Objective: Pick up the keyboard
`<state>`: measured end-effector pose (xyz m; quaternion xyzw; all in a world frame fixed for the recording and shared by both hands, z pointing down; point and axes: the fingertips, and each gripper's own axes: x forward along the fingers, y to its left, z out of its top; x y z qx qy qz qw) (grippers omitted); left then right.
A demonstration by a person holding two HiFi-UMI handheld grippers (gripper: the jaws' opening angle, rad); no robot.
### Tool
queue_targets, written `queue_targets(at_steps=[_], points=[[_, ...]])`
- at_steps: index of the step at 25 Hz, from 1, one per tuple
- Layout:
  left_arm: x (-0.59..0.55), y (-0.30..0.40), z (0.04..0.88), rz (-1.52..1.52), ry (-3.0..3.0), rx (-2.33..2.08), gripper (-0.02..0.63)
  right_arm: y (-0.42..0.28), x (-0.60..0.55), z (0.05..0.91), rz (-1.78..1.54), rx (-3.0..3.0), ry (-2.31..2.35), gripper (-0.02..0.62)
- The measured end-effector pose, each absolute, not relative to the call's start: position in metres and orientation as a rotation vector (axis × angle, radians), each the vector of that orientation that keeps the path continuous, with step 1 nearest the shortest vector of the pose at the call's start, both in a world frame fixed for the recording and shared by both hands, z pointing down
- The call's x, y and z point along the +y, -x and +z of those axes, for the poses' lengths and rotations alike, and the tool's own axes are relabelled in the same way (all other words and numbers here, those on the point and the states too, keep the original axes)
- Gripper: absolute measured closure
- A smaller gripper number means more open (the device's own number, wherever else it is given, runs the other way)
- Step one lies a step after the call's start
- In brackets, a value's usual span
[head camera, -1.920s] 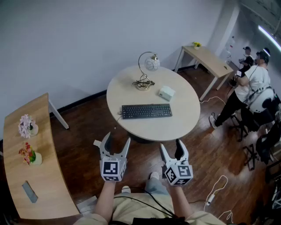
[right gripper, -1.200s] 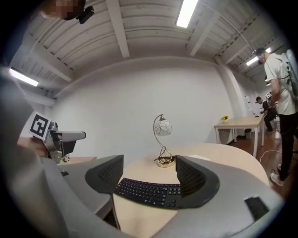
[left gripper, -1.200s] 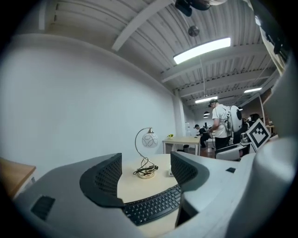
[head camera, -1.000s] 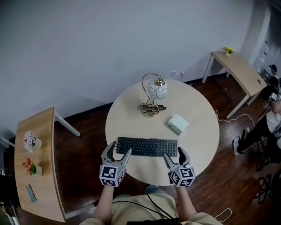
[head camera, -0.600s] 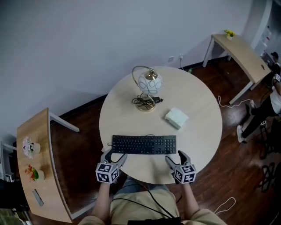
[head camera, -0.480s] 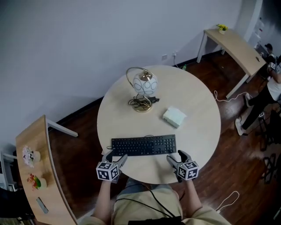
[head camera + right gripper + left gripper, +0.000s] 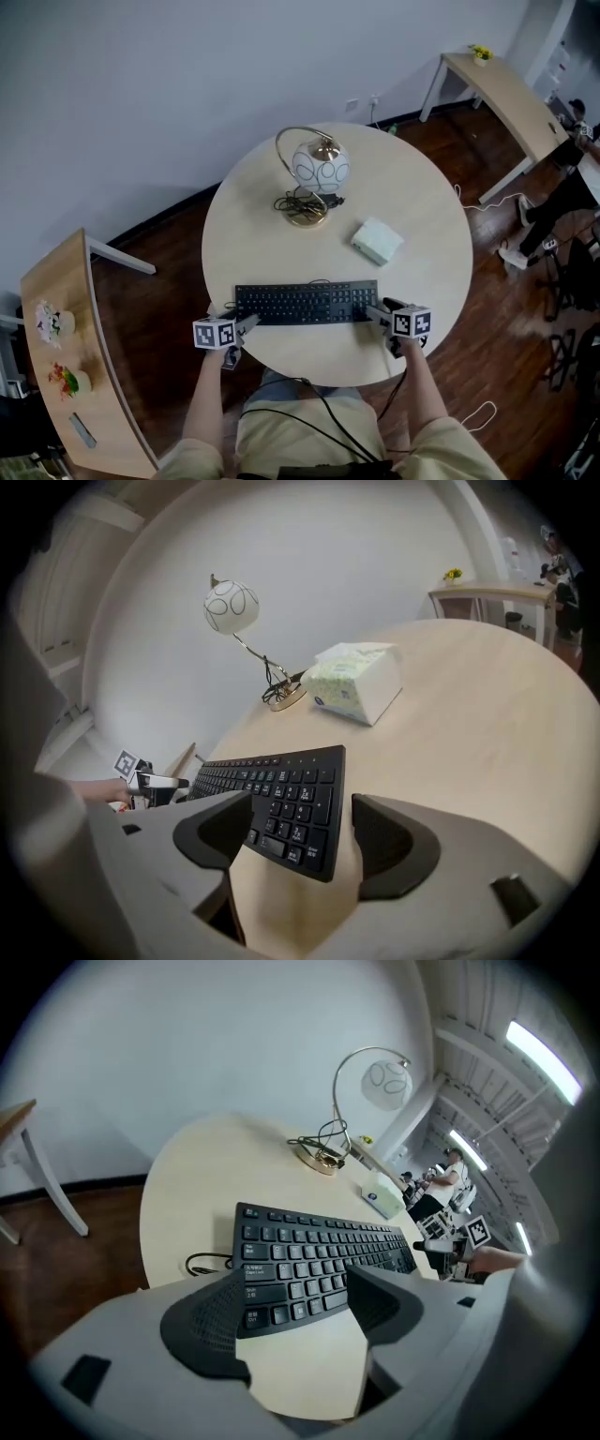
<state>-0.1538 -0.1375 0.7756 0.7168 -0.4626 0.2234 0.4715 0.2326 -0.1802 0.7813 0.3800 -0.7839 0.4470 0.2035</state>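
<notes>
Lying flat near the front edge of the round worktop [image 7: 422, 253], the black keyboard [image 7: 306, 303] spans the gap between both grippers. The left gripper [image 7: 246, 323] has its jaws released and wide around the keyboard's left end. The right gripper [image 7: 375, 314] is closing its jaws around the right corner, pads not yet on it. A globe lamp [image 7: 314, 178] and a tissue box [image 7: 377, 241] stand behind.

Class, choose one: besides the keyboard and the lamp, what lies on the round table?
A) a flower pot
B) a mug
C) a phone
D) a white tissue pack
D: a white tissue pack lies on the round table, beyond the keyboard and beside the lamp.
</notes>
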Motion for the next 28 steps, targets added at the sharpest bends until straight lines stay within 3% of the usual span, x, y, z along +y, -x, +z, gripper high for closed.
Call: queue_targets(at_steps=[6, 9, 17, 25, 28], points=[[-0.159, 0.158, 0.781, 0.415, -1.716, -1.033, 0.313, -0.224, -0.193, 0.801, 1.361, -2.149, -0.896, 0.255], [-0.163, 0.162, 0.781, 0.437, -1.727, -0.994, 0.341, -0.228, -0.197, 0.808, 1.368, -2.113, -0.877, 0.339], [-0.182, 0.186, 0.779, 0.414, -1.706, -1.072, 0.35, -0.232, -0.201, 0.807, 1.425, -2.125, -0.935, 0.392], [-0.196, 0.185, 0.804, 0.466, -1.677, -1.1, 0.35, -0.227, -0.205, 0.81, 1.404, -2.118, -0.963, 0.42], [-0.201, 0.185, 0.806, 0.466, -1.691, -1.148, 0.38, -0.226, -0.206, 0.811, 1.394, -2.121, -0.987, 0.42]])
